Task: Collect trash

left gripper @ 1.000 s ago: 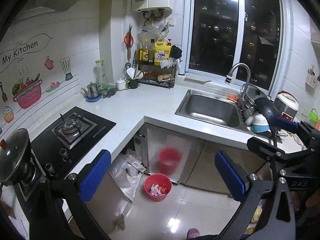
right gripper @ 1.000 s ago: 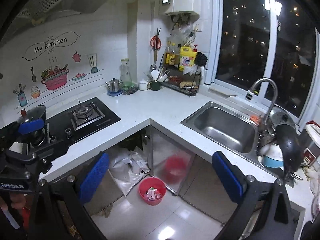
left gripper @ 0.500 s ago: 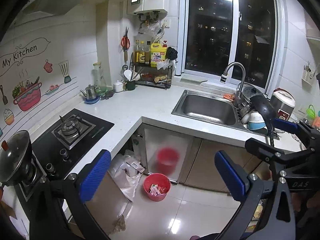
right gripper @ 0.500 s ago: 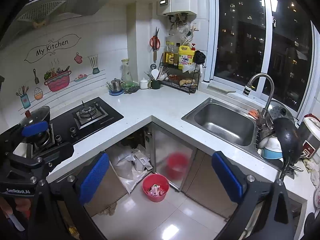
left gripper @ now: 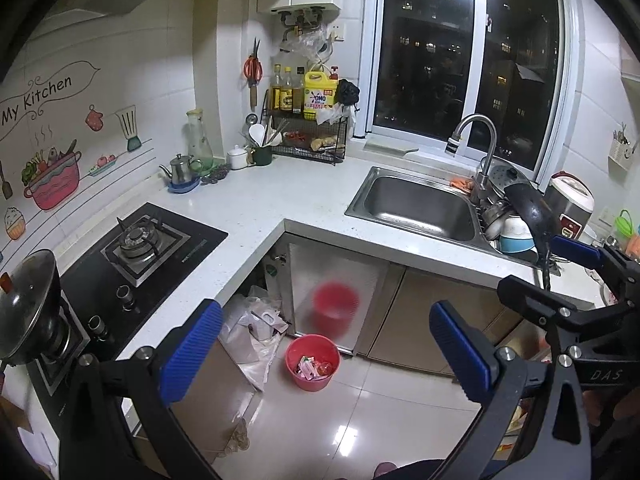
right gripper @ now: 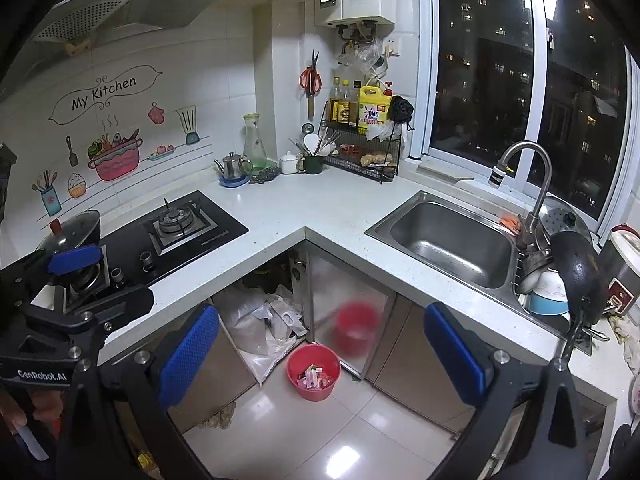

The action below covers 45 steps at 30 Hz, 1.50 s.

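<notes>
Both hand-held grippers are held high above the floor, side by side, aimed forward and down into the kitchen corner. The left hand-held gripper (left gripper: 326, 350) is released: its blue pads (left gripper: 191, 350) stand wide apart with nothing between them. The right hand-held gripper (right gripper: 322, 350) is likewise spread wide and empty. In the left wrist view the right one shows at the far right, level with the tabletop (left gripper: 256, 208) edge; in the right wrist view the left one shows at the far left, in front of the stove (right gripper: 176, 226).

The trash sits in a red bin (left gripper: 313, 362) on the floor, in front of the cabinet below the tabletop's corner, just beside a white bag (left gripper: 250, 334). In both views the bin lies between the pads, well below them. The sink (left gripper: 416, 208) is to the right.
</notes>
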Each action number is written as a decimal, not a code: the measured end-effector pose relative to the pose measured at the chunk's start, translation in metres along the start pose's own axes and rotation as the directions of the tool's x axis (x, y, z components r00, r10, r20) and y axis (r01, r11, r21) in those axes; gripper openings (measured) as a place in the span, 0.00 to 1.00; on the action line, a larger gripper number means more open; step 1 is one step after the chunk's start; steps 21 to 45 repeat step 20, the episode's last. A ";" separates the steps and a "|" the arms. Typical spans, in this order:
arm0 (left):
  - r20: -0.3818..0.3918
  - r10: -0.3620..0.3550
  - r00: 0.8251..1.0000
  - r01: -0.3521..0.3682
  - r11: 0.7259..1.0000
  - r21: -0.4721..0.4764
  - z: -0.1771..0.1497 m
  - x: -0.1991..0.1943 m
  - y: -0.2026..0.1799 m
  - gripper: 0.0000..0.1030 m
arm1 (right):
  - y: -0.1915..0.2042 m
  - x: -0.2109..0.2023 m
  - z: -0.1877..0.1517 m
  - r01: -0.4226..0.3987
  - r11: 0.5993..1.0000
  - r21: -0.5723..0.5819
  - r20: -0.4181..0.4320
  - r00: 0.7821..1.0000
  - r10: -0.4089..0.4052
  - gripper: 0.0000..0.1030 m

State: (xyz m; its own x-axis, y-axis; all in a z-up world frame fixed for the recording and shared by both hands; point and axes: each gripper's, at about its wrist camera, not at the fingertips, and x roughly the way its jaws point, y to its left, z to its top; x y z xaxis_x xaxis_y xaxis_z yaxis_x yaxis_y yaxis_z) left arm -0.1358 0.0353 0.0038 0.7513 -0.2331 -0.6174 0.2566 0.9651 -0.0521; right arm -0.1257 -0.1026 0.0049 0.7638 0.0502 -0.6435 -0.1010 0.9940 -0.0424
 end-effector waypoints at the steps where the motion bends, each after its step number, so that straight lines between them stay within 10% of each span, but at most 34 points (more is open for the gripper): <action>1: 0.001 0.000 1.000 0.000 1.000 -0.004 0.000 0.000 0.000 1.00 | 0.000 0.000 0.000 -0.001 1.000 0.000 0.000 1.000 0.001 0.99; 45: 0.009 0.004 1.000 -0.004 1.000 0.020 0.002 -0.003 -0.001 1.00 | -0.001 -0.004 0.003 0.010 1.000 -0.004 -0.009 1.000 -0.010 0.99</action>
